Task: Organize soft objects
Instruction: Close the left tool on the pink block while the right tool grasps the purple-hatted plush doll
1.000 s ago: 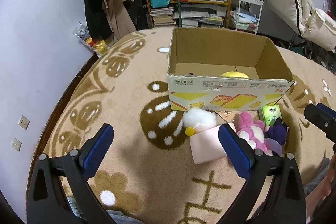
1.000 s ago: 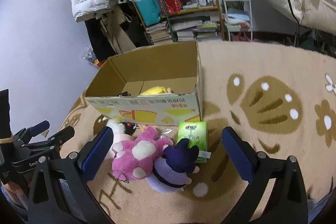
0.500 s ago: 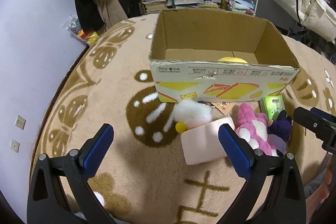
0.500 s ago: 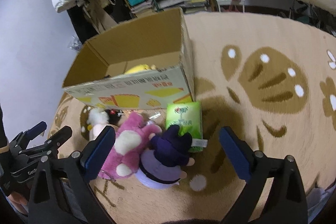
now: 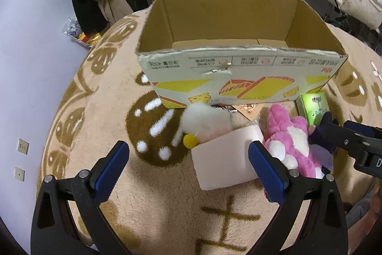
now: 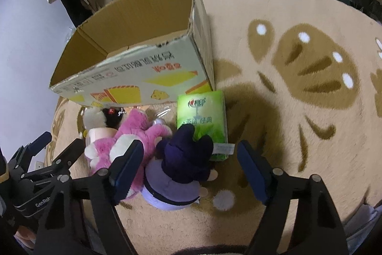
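Crowding purple plush (image 6: pixel 183 159), pink plush (image 6: pixel 140 135), tissue pack (image 6: pixel 201 116), right gripper (image 6: pixel 191 169) narrowing unclamped, left gripper (image 5: pixel 188 169) wide

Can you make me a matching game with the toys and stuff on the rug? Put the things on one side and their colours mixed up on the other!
Things:
1. cardboard box
2. tissue pack
3. fluffy plush
4. witch-hat doll

Colours:
A. pink and white
B. dark purple hat, lilac body
C. brown with yellow pictures
D. bright green

Pairs: 1-C, 2-D, 3-A, 4-B
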A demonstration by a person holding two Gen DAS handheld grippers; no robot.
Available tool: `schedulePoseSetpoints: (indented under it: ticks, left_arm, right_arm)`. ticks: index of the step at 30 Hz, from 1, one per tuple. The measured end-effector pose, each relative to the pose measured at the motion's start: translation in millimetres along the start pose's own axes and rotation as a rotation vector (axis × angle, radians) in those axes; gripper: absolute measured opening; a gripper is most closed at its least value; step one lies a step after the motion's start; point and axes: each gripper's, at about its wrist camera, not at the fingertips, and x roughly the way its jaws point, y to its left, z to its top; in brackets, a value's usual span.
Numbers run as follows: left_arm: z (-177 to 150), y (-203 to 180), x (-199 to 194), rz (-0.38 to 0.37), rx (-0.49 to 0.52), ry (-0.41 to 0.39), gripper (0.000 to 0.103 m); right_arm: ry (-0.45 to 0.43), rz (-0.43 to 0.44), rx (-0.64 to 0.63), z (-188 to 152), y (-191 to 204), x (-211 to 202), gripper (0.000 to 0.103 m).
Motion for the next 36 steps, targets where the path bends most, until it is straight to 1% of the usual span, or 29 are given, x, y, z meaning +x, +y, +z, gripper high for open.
schedulePoseSetpoints:
  ticks: [4,10,15,22,31,36]
  left_arm:
    - [-2,-3,6,-0.003,0.010,0.013,0.099]
    - [-2,-1,13,-0.038,-0.014,0.036,0.099]
    - [-1,1,18,-0.069,-0.044,0.056,0.099]
    - [1,8,20,-0.086,-0.068,0.056,0.099]
    - [5,21,22,-0.122,-0.141,0.050,0.099]
    - [6,19,29,-0.167,-0.158,0.086,0.099]
  right_arm:
    - [0.030,0.004,0.006,-1,0,8,0.079]
    - [0.062,0.000,0.005,-2,2,18,0.076]
    - [0.068,-0.007,0.011,-3,4,21,0.075]
    - [0.071,-0.009,0.014,-1,1,22,0.074]
    - [0.070,-0.008,0.019,-1,0,23,0.074]
    - [0.070,-0.007,0.020,-1,0,23,0.074]
